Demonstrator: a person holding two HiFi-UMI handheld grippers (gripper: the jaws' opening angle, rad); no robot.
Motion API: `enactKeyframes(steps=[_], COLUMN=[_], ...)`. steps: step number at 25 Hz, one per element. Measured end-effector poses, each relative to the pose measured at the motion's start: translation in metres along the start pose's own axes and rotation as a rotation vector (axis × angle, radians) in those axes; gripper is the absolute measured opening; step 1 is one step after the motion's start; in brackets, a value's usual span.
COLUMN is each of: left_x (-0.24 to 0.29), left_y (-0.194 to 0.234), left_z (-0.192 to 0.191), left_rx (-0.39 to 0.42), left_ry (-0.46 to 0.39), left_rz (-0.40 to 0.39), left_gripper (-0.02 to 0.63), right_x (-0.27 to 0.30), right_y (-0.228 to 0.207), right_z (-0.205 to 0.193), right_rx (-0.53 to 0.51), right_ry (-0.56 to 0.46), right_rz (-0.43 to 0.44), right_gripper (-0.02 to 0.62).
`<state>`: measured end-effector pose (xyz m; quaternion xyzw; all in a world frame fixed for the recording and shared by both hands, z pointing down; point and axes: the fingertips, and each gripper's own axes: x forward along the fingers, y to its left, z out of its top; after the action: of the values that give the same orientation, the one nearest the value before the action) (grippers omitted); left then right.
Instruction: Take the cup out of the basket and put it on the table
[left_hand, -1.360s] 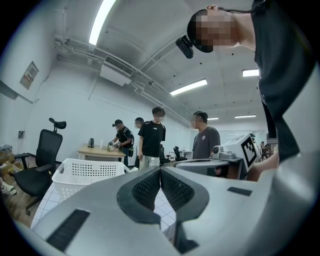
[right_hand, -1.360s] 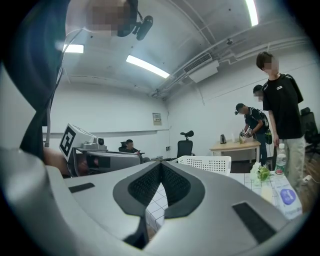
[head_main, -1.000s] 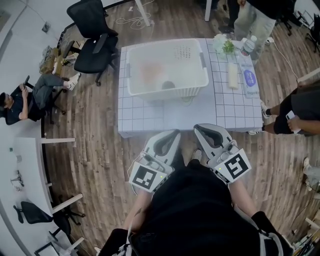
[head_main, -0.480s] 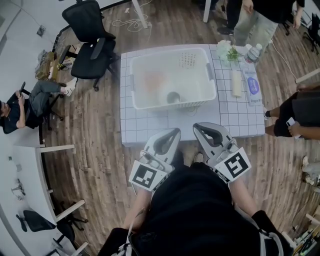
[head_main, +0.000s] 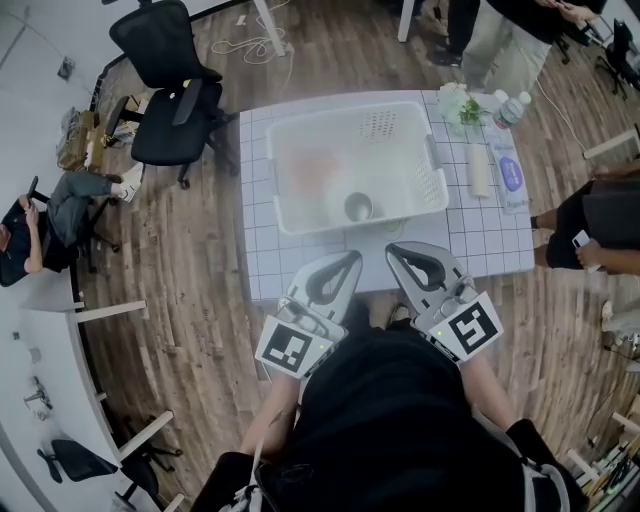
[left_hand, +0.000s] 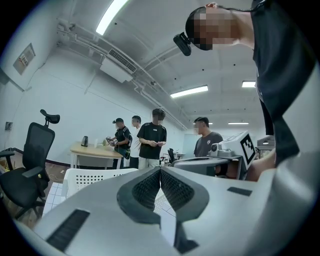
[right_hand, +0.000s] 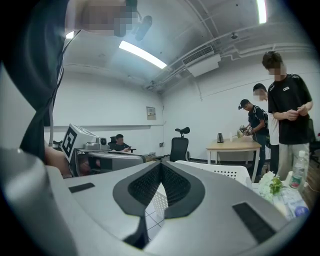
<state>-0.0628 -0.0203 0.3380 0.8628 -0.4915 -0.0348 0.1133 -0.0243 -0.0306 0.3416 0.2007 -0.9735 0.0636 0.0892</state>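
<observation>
A white plastic basket (head_main: 355, 165) stands on the white grid-patterned table (head_main: 262, 250). A grey cup (head_main: 358, 207) lies inside it near the front wall. My left gripper (head_main: 352, 258) and right gripper (head_main: 392, 249) hover side by side at the table's near edge, short of the basket. Both are shut with nothing between the pads. In the left gripper view the jaws (left_hand: 160, 169) meet, with the basket (left_hand: 95, 177) low beyond them. In the right gripper view the jaws (right_hand: 161, 164) also meet, and the basket's rim (right_hand: 220, 172) shows behind. The cup is hidden in both gripper views.
On the table right of the basket lie a white roll (head_main: 479, 172), a leaflet (head_main: 508, 175), flowers (head_main: 456, 98) and a water bottle (head_main: 514, 105). A black office chair (head_main: 170, 85) stands at the table's left. People stand beyond the far right corner; one sits far left.
The table and basket have drawn closer to both grippers, which now reach the table's near edge. Both grippers stayed shut and empty.
</observation>
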Motion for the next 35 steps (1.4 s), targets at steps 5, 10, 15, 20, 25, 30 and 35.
enactKeyframes(steps=[5, 10, 15, 20, 25, 30, 35], left_x=[-0.004, -0.01, -0.016, -0.016, -0.013, -0.011, -0.007], left_y=[0.02, 0.037, 0.052, 0.059, 0.055, 0.053, 0.054], left_z=[0.001, 0.0, 0.005, 0.002, -0.001, -0.012, -0.02], left_rx=[-0.015, -0.016, -0.022, -0.024, -0.032, -0.057, -0.072], left_ry=[-0.011, -0.002, -0.017, -0.011, -0.015, 0.0, 0.01], left_rz=[-0.032, -0.052, -0.046, -0.033, -0.011, 0.01, 0.024], left_gripper=[0.011, 0.011, 0.011, 0.011, 0.011, 0.011, 0.011], right_x=[0.024, 0.043, 0.052, 0.053, 0.055, 0.069, 0.091], right_y=[0.001, 0.004, 0.006, -0.008, -0.019, -0.026, -0.034], right_z=[0.0, 0.001, 0.007, 0.01, 0.002, 0.003, 0.008], right_rx=[-0.011, -0.015, -0.027, -0.053, -0.09, -0.109, -0.178], right_ry=[0.009, 0.008, -0.002, 0.015, 0.055, 0.068, 0.093], right_rz=[-0.016, -0.013, 0.007, -0.011, 0.014, 0.077, 0.156], right_gripper=[0.015, 0.015, 0.017, 0.017, 0.017, 0.017, 0.017])
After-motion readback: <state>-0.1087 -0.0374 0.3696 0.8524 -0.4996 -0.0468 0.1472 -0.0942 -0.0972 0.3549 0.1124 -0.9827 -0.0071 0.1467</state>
